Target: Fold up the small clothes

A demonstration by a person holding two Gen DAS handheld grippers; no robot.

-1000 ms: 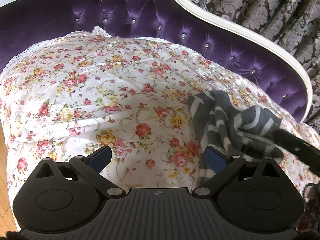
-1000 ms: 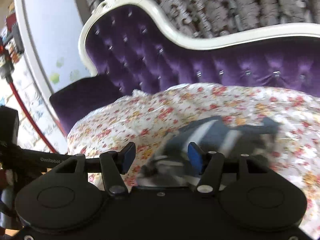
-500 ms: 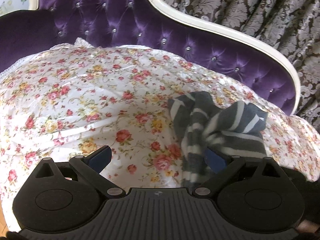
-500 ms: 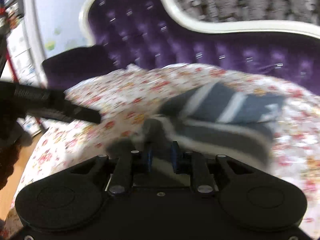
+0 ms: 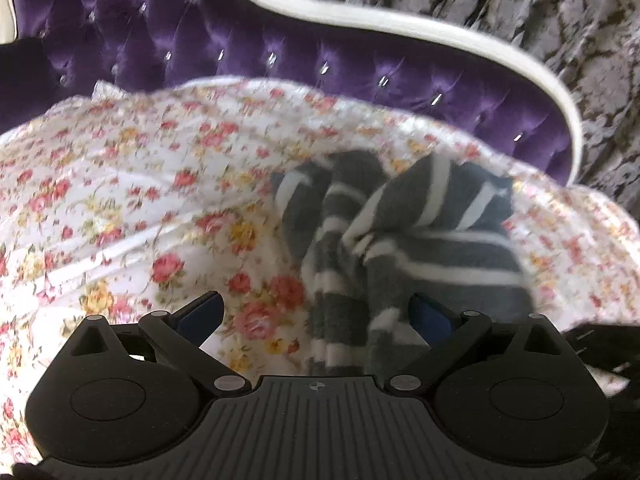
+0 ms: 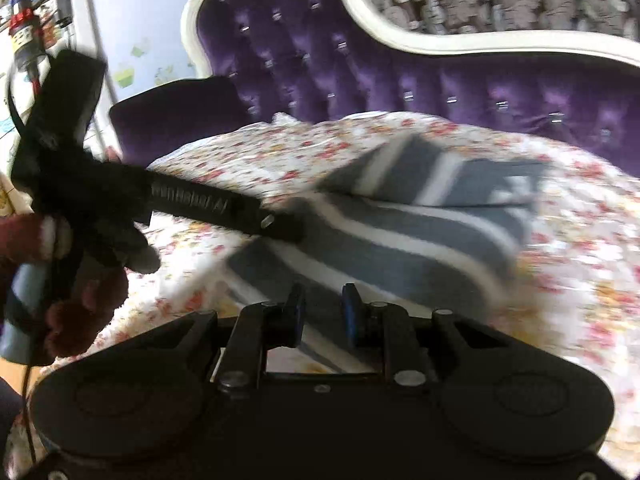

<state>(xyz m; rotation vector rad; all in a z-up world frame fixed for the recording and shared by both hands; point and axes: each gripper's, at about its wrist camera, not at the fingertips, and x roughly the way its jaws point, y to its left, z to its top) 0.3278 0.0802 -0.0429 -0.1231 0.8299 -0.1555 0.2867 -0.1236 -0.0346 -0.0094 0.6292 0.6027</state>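
My right gripper (image 6: 322, 312) had just pinched shut on the striped garment's (image 5: 420, 248) near edge while my left gripper (image 5: 316, 312) stayed wide open, so folding could begin.

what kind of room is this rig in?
Most likely a home living room or bedroom. A tufted purple velvet sofa with a white curved frame carries a floral cover, a damask-patterned curtain or wallpaper hangs behind it, and a striped garment lies on the cover.
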